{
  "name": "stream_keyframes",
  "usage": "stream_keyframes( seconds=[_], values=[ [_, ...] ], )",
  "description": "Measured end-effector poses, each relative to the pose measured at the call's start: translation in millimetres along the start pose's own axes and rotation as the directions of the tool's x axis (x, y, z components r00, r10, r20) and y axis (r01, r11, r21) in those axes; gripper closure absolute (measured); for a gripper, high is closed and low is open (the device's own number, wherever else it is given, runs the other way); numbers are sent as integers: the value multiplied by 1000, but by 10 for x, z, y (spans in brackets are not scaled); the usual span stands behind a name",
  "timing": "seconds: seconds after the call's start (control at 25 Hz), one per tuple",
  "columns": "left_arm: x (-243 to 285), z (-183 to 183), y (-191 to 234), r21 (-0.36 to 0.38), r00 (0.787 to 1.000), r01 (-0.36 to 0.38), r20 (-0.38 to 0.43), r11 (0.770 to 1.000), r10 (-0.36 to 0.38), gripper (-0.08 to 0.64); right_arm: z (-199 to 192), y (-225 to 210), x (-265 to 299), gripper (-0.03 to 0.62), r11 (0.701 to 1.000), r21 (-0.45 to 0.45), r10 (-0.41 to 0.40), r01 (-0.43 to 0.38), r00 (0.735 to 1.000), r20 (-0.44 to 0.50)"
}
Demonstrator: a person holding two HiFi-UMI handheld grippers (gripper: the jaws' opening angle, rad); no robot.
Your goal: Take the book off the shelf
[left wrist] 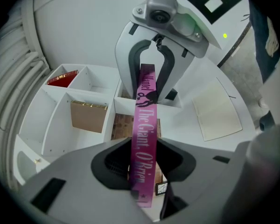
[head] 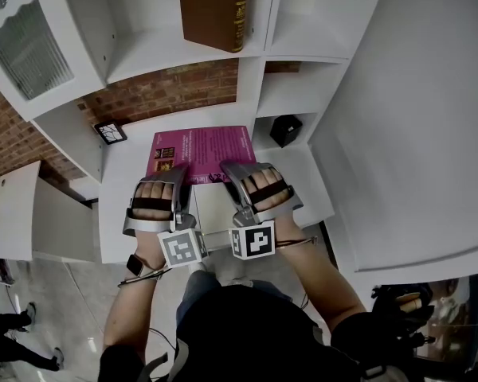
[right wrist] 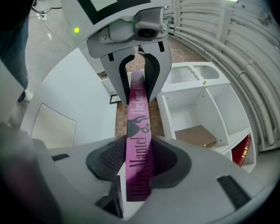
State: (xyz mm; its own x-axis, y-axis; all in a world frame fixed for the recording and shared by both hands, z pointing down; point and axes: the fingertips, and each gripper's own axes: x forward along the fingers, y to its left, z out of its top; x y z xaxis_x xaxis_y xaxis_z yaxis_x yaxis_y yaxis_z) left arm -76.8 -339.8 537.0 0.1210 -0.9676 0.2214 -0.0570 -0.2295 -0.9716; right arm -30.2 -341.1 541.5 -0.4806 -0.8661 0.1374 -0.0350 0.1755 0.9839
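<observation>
- the left gripper (head: 175,173) has its jaws pinched on one end of the magenta book's (head: 201,148) spine. the left gripper view shows the spine clamped between the pads.
- the right gripper (head: 233,173) has its jaws pinched on the other end of that spine. the two grippers face each other along it.
- the book is out of its compartment and lies flat in front of the white shelf unit (head: 251,78), over the shelf's lower ledge (head: 127,185). i cannot tell whether it rests on the ledge or hangs just above it.
- the book's far edge is near the upright divider, and its left edge is near a small framed picture (head: 110,131).
- a black box (head: 285,130) sits in the compartment to the right, apart from the book.
- the ledge is bare on both sides of my hands, with its front edge just beside the marker cubes.
- a brown book (head: 211,10) stands in an upper compartment, well above the grippers.
- a red book (right wrist: 242,150) shows in a far compartment in the right gripper view.
- a brick wall (head: 167,90) shows behind the open shelves.
- a white door with ribbed glass (head: 28,50) hangs open at the upper left.
- the floor (head: 72,293) is pale and glossy, and a person's legs (head: 16,341) show at the lower left.
</observation>
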Motion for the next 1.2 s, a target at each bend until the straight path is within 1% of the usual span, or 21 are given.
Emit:
stream_keyframes(
  seconds=[0.12,0.4,0.88,1.2],
  values=[
    [-30,-11,-51,-3,1000,13,-12,1000,-13,410,16,30,-33,444,1000,-4,1,-1,1000,-6],
    [-102,-53,-76,12,1000,17,-17,1000,-17,412,87,43,-72,445,1000,-1,-10,10,1000,-1],
    [-168,-92,-36,15,1000,1,-27,1000,0,412,159,10,-102,445,1000,-2,-24,24,1000,7],
    [-219,-51,-69,17,1000,5,-28,1000,-4,411,150,44,-169,445,1000,1,-22,22,1000,7]
  ],
)
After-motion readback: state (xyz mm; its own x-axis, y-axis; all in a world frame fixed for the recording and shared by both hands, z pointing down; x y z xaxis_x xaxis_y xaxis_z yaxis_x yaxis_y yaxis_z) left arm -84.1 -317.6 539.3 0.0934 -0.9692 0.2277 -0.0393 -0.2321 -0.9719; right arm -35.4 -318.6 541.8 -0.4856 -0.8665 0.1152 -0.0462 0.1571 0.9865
